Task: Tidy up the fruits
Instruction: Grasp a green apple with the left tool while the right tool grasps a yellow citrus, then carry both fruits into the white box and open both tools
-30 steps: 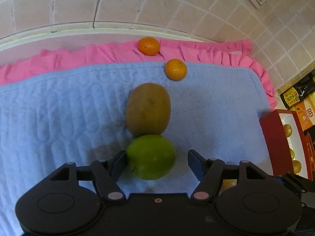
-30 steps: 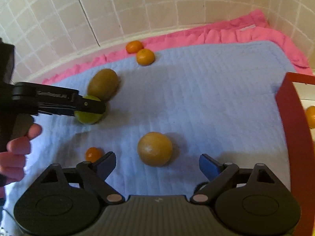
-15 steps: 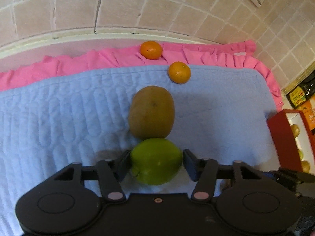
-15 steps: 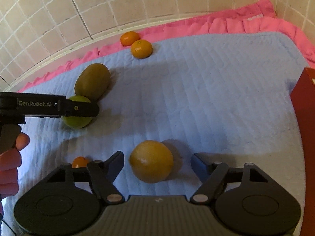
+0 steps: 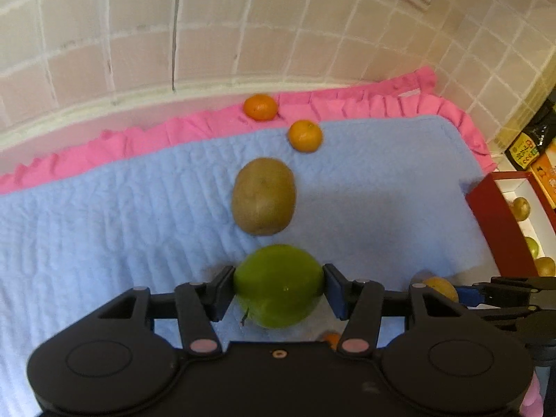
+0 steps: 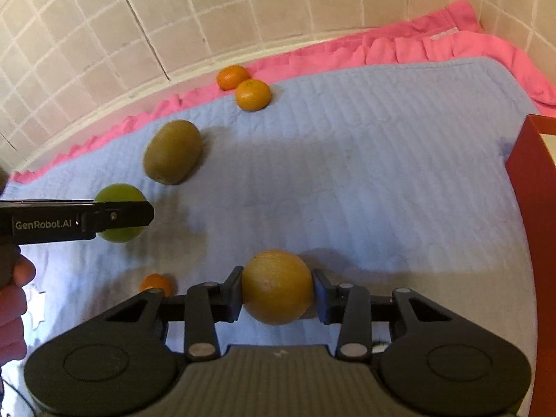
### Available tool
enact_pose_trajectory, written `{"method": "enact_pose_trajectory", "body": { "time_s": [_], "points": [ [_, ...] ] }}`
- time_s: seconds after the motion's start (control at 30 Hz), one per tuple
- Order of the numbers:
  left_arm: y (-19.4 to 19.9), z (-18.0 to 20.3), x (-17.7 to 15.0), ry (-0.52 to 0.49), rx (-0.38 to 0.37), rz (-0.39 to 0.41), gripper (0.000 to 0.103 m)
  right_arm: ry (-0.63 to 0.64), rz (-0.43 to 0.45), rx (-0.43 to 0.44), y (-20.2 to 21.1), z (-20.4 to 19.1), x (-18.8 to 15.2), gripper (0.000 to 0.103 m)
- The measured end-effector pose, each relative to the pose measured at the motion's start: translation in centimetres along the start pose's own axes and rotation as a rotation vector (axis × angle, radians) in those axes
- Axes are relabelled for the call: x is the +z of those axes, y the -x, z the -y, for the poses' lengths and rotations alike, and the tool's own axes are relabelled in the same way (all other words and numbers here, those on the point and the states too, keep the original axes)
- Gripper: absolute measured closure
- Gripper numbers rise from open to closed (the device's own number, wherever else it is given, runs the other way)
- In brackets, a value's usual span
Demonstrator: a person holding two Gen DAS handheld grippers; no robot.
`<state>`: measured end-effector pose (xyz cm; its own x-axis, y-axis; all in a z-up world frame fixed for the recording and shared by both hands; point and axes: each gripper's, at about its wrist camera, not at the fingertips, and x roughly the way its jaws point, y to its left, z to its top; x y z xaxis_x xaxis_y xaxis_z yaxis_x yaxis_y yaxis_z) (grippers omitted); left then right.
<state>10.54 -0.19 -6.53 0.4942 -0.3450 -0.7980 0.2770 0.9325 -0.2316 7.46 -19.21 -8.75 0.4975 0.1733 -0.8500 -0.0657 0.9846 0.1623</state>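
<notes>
Between the pads of the left gripper (image 5: 278, 290) sat the green apple (image 5: 278, 285), pinched on both sides, jaws narrowed right down onto it after closing in the last moments, and the fruit looked to be just clear of the blue quilted mat (image 5: 104, 215). Over on the other side the right gripper (image 6: 278, 290) had just been closing too, and it was clamped on the round yellow-orange fruit (image 6: 277, 286), pads pressed to both flanks, low over the mat. Just beyond the apple lay the brown kiwi (image 5: 263, 196), apart from it now, lying on the mat. Farther back, two small tangerines: one (image 5: 305, 135) at the mat's far edge, the other (image 5: 260, 106) on the pink ruffled cloth (image 5: 194, 128) beneath it, near the tiled wall (image 5: 139, 34). A third small tangerine (image 6: 156, 284) rested on the mat just left of the right gripper. Off at the right stood the red box (image 5: 497, 222), several fruits already inside its white interior. A person's fingers (image 6: 14, 295) showed at the left edge, wrapped round the left gripper's handle
</notes>
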Motion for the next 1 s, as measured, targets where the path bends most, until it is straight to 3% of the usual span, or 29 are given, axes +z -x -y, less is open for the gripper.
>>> {"method": "enact_pose_trajectory", "body": {
  "time_s": [0.1, 0.27, 0.6, 0.73, 0.83, 1.0],
  "points": [
    [1.8, 1.3, 0.4, -0.024, 0.0, 0.039, 0.038, -0.003, 0.041, -0.007, 2.0, 0.1, -0.5, 0.061],
    [4.0, 5.3, 1.9, -0.11, -0.06, 0.092, 0.038, -0.076, 0.112, -0.025, 6.1, 2.5, -1.3, 0.061],
    [3.7, 19.2, 5.7, -0.351, -0.275, 0.152, 0.038, -0.296, 0.312, -0.207, 16.9, 13.0, -3.3, 0.061],
    [1.8, 25.0, 6.6, -0.406, -0.367, 0.128, 0.038, -0.392, 0.369, -0.267, 20.1, 17.6, -4.0, 0.061],
    [-0.3, 29.2, 7.7, -0.42, -0.442, 0.088, 0.038, -0.509, 0.39, -0.251, 21.3, 21.3, -4.6, 0.061],
    [-4.5, 34.9, 8.6, -0.467, -0.467, 0.02, 0.038, -0.71, 0.378, -0.222, 20.4, 27.1, -6.3, 0.061]
  ]
}}
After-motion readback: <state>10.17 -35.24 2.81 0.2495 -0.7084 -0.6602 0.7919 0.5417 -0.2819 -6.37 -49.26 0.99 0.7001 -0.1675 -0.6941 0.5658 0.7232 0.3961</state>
